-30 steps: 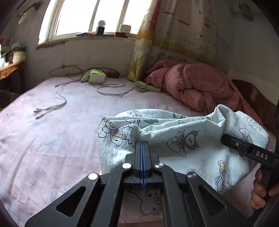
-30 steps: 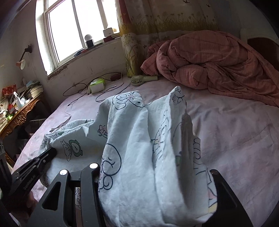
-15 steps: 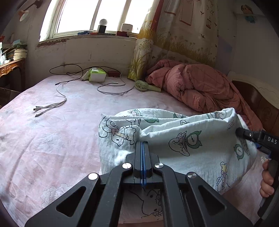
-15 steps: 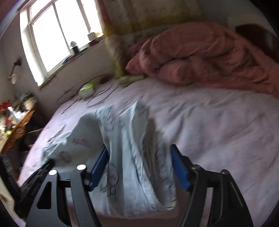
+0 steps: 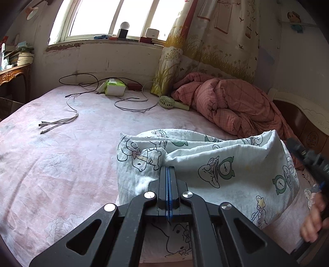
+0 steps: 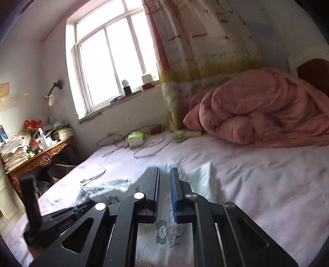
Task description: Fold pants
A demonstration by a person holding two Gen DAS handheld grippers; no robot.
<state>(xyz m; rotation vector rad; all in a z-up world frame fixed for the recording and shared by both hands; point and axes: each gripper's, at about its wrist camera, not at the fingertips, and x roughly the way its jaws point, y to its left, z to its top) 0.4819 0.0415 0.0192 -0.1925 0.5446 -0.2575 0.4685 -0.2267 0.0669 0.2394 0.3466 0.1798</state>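
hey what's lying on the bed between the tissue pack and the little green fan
A looped white cable lies on the sheet between the tissue pack and the fan. The left wrist view shows it best.

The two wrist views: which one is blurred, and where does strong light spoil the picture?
Left wrist view: sharp; the window is blown out to white; edges curve from the fisheye lens. Right wrist view: motion-blurred, so the print on the pants is smeared; its window glares too, and the bed sheet looks washed out.
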